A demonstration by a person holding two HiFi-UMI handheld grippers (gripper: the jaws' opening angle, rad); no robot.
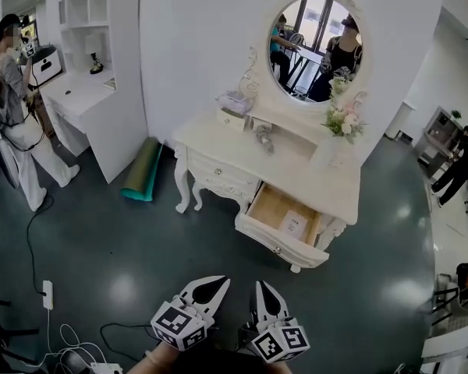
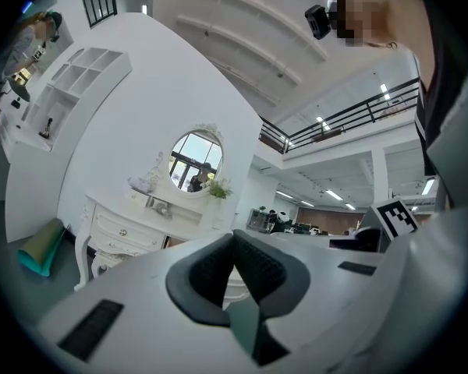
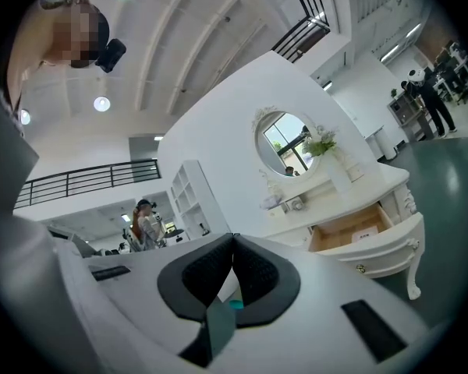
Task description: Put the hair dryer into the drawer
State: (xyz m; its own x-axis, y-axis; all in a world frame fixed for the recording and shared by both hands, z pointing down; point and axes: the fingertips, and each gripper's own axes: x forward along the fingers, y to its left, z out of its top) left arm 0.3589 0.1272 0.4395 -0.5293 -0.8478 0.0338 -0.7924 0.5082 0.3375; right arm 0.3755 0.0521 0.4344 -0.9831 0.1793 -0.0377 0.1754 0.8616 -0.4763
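Dark floor lies between you and the table under the mirror, so the step in hand is the approach. Your left gripper and right gripper sit low in the head view, well apart from the table. Each has its jaws closed tip to tip on nothing. What looks like the dryer lies on the tabletop below the mirror, though it is too small to be sure. The drawer stands pulled out on the table's right side, with a card inside. Walk up square to the table and spread one gripper's jaws before you reach. Then come at the dryer from the front, clear of the flowers.
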